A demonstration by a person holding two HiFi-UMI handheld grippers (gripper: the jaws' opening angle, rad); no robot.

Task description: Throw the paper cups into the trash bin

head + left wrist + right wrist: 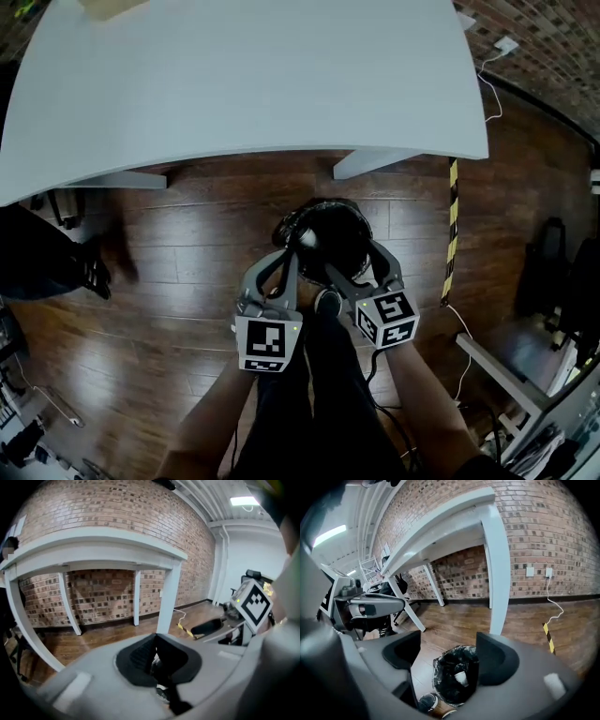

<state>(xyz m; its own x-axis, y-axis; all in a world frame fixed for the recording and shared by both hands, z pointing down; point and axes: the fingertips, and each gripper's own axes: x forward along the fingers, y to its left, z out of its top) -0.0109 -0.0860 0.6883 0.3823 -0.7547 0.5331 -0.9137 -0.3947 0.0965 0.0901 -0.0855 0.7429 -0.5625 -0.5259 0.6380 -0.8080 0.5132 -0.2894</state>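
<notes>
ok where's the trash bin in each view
head view: trash bin at centre, on the floor in front of the white table.
left gripper view: not visible; the left gripper fills the lower middle, with the table across the top.
right gripper view: trash bin at bottom centre, beyond the open jaws of the right gripper, with the table above.
shared landmark: the white table.

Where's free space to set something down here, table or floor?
Table top is almost wholly bare; only a brown item at its far-left edge. Floor is open between the table's legs and the trash bin, and left of it up to a bystander's shoe. Crowded: over the bin, where left claw and right claw hang, and right of the striped tape.
</notes>
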